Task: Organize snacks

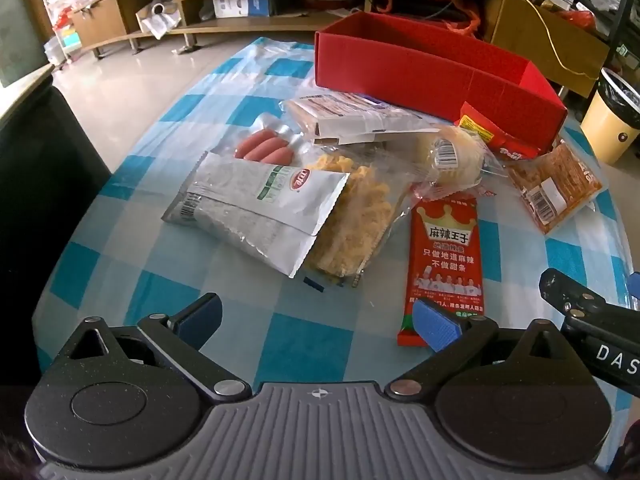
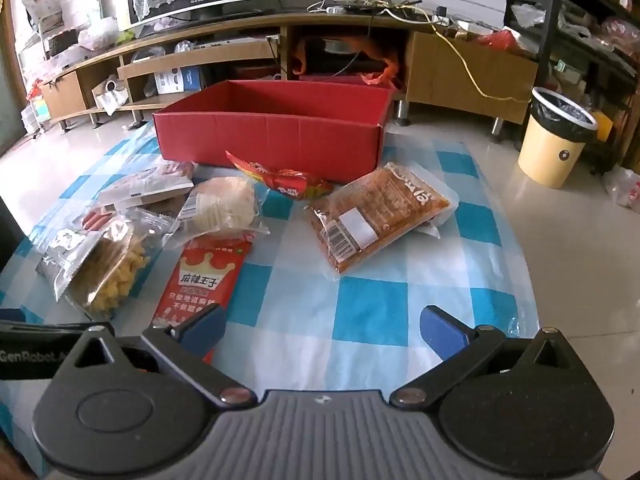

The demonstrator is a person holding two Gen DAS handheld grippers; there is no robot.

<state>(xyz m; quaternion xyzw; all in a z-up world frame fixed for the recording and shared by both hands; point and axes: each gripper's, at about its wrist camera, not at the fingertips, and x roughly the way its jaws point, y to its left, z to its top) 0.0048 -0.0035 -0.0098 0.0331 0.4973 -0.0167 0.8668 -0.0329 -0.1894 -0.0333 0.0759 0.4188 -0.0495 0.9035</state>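
snack packets [image 1: 280, 208] loose on checked cloth [image 1: 312, 344], none boxed; red box [image 2: 268, 136] behind, open top ready for loading. left gripper [image 1: 316, 320], right gripper [image 2: 320, 328]: jaws wide apart, nothing between, poised for first pick.

The desk [image 2: 372, 312] wears a blue-and-white checked cloth under clear plastic. At its far edge stands an open red box [image 2: 268, 136]. Before the box lie the snacks: a crumpled red packet [image 2: 288, 180] touching the box's near wall, an orange-brown vacuum pack [image 2: 376, 216] toward the right edge, a round pale bun in wrap [image 2: 228, 204], and a long red strip packet [image 2: 204, 280] near the front. Toward the left edge lie a yellow twists bag [image 1: 352, 220], a silver pouch [image 1: 256, 212] overlapping it, sausages [image 1: 264, 148] and a flat white-labelled pack [image 1: 344, 116].
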